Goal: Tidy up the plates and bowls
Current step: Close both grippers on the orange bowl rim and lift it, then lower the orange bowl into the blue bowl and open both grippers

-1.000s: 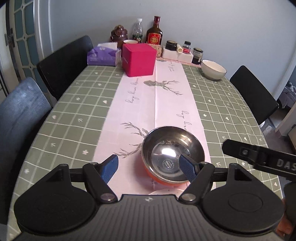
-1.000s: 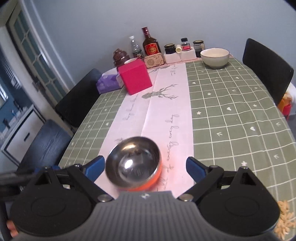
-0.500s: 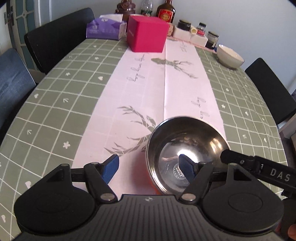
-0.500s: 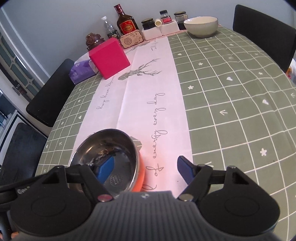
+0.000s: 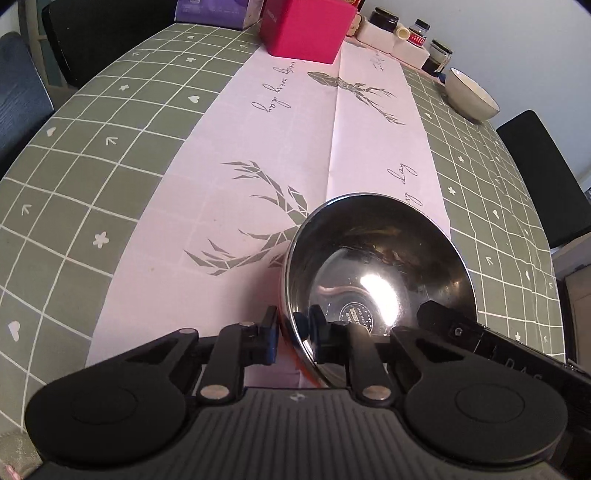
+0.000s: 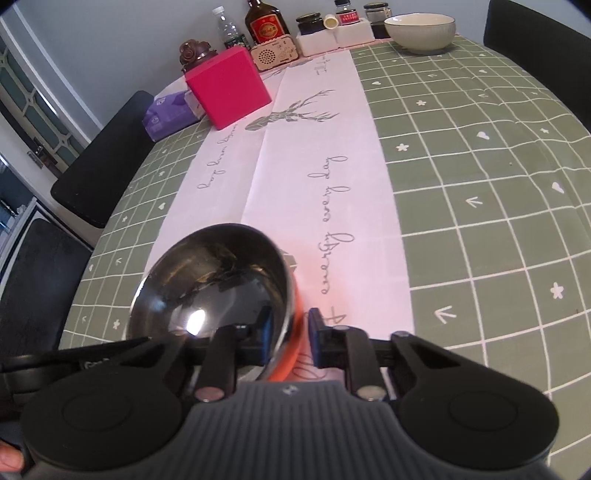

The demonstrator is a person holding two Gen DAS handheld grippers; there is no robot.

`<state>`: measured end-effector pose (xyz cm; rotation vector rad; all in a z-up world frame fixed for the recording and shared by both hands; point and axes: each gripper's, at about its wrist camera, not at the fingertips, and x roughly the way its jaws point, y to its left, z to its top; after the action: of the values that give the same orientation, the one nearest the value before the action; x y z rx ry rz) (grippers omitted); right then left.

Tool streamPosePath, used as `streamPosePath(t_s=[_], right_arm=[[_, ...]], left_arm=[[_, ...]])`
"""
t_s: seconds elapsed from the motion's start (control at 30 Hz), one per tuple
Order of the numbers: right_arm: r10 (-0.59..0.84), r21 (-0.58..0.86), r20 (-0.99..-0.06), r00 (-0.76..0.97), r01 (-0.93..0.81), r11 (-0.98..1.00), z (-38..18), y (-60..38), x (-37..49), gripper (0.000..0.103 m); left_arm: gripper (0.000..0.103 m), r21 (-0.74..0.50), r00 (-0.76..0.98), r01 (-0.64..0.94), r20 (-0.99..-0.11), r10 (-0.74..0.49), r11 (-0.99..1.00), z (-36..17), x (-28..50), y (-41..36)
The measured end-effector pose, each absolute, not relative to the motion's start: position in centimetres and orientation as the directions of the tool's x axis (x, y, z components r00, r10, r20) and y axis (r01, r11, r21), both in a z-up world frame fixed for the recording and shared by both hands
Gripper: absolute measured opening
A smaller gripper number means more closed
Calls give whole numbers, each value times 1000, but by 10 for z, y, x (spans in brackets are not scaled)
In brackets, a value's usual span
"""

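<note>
Bowl in hand: I see the shiny steel bowl with an orange outer wall (image 5: 376, 280) near my edge of the table, on the pale pink centre strip, tilted rather than level.
Left gripper (image 5: 291, 338): its jaws have just been closing and now I have them clenched on the bowl's near-left rim, one blue pad outside the wall, the other inside.
Right gripper (image 6: 288, 334): its jaws have also just been closing; they pinch the bowl's right rim, one pad in the steel basin, one against the orange side.
Second bowl: a cream ceramic bowl with a dark rim line (image 6: 419, 31) stands at the far end, well apart from the steel one.
Surface: an oval table under a green grid-pattern cloth (image 6: 480, 155) with small white hearts, arrows and flowers; the pink runner (image 5: 295, 147) carries grey deer heads and script lettering.
Far end: a magenta cube box (image 6: 227, 86), a purple tissue pack (image 6: 168, 114), a small cream radio (image 6: 275, 55), a dark bottle with a red label (image 6: 264, 24), a clear water bottle (image 6: 229, 26) and several dark jars (image 5: 437, 55).
Room: black chairs (image 6: 103, 162) stand around the table; behind it is a plain blue-grey wall (image 6: 122, 37), with a panelled glass door (image 6: 33, 110) at the left.
</note>
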<state>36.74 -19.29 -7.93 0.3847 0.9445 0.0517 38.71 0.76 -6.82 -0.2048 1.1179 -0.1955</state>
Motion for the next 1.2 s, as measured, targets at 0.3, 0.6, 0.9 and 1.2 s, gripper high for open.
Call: streamPosePath(t_s=[0.3,0.6,0.9,1.2], right_arm=[[206,337,-782,588,122,934,-77,-195,363,12],[204,356,-765,611,136,925,-57,-201,351,11],[217,394,-715,664,127,910,-10,-208,306,11],[203,388,-664,720,100,916,55,-211,229,11]], left_arm=[[17,-201,468,104,-854,-226,974,-56,379,-2],[17,-186,493,122,-841,-222,975,-31,367,-8],[17,-181,543,152,-806,-235,972,19,319,-10],[18,-213,593,170,-758,-273,962,75,244,-7]])
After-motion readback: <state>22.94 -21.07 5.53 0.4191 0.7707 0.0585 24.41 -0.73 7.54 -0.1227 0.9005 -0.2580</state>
